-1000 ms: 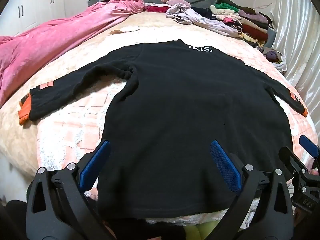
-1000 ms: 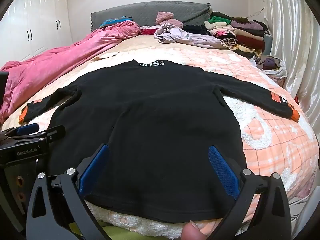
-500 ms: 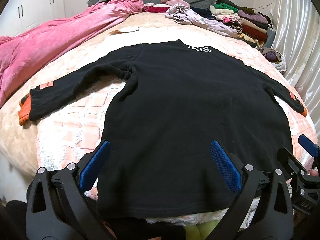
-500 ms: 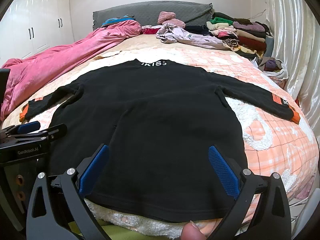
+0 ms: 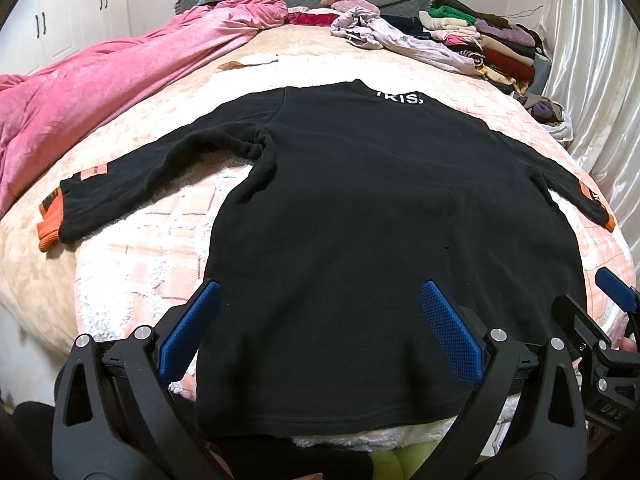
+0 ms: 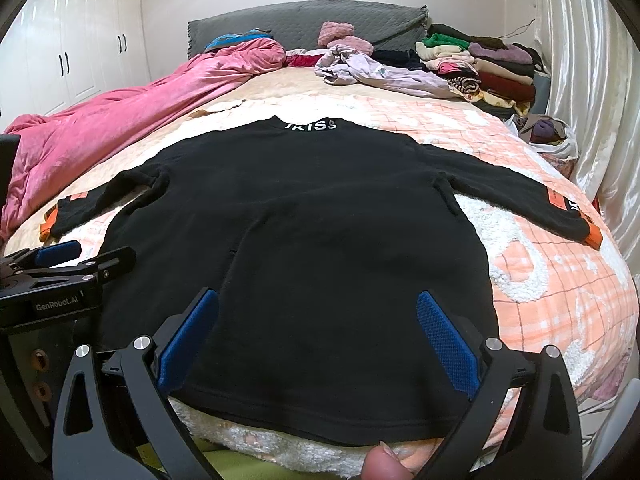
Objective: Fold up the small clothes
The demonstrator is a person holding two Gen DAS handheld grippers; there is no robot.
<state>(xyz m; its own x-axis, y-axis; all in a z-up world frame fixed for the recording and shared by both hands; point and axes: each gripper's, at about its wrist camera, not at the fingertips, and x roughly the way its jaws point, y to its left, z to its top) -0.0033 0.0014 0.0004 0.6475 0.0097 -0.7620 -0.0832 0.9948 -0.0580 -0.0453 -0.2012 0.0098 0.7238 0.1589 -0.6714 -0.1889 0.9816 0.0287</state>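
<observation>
A black long-sleeved sweater (image 5: 384,216) (image 6: 304,216) lies flat on the bed, back up, sleeves spread wide, white letters at the collar, orange cuffs at both ends. My left gripper (image 5: 320,320) hovers open over the hem's left half, nothing between its blue pads. My right gripper (image 6: 318,320) stands open above the hem's right half, also holding nothing. The right gripper (image 5: 612,312) shows at the right edge of the left wrist view; the left gripper (image 6: 60,264) shows at the left of the right wrist view. A fingertip (image 6: 382,464) peeks in below.
A pink quilt (image 5: 100,92) is bunched along the left side of the bed. Loose and folded clothes (image 5: 480,44) are piled at the far right by the grey headboard (image 6: 304,28). A white curtain (image 6: 592,80) hangs on the right; white wardrobes (image 6: 72,52) stand left.
Both grippers have lifted and drawn back very slightly; the sweater lies as before. Both stay open.
</observation>
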